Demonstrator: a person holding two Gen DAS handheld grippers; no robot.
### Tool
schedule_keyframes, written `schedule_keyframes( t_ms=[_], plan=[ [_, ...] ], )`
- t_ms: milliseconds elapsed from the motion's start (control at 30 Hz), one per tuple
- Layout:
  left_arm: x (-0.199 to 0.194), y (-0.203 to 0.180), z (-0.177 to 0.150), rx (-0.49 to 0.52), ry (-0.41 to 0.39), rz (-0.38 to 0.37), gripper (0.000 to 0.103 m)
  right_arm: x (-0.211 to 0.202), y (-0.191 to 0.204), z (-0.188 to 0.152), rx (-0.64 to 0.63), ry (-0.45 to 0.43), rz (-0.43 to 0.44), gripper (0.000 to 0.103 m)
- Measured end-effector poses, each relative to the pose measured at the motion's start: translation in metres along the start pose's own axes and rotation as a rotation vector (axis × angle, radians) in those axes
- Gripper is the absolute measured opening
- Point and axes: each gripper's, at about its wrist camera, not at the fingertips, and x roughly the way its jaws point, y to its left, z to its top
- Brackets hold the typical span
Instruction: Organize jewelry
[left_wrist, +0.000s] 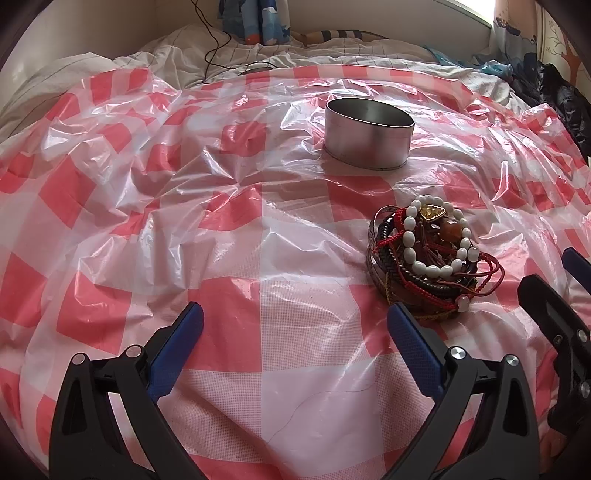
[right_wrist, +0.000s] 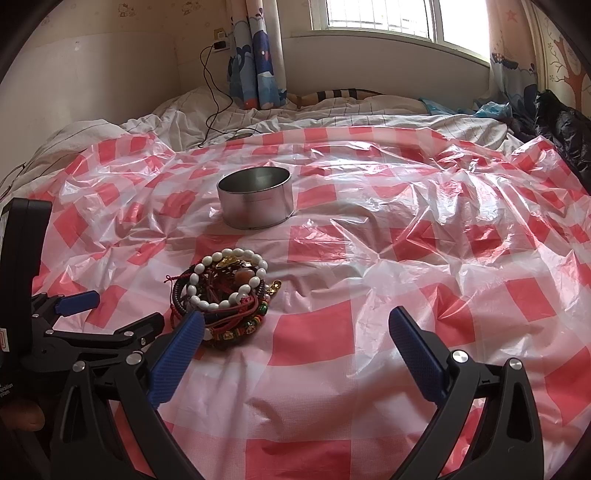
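Tangled there: jewelry pile of white bead bracelet, red cords and dark braided bands, heaped mid-bed on the checked plastic sheet, just short of the open metal tin. Light and floppy by the look of it, likely to snag; best pinched by one bead loop or a stiff band at the heap's rim. Left gripper and right gripper flanking close, jaws spread wide, holding nothing. Plenty of open sheet toward every edge, though slick and crinkled.
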Motion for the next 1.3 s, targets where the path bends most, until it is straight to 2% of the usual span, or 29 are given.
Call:
schedule_keyframes(
  t_ms=[1000, 1300],
  plan=[
    [0.0004, -0.0037, -0.001, 0.001, -0.002, -0.003, 0.096, -0.0011, -0.0011, -0.0005, -0.014, 0.002, 0.003, 0.096],
    [-0.0008, -0.0049, 0.0006, 0.006, -0.005, -0.009, 0.096, -0.0013, 0.0004, 0.0017, 0.012, 0.045, 0.041, 0.096]
  ],
)
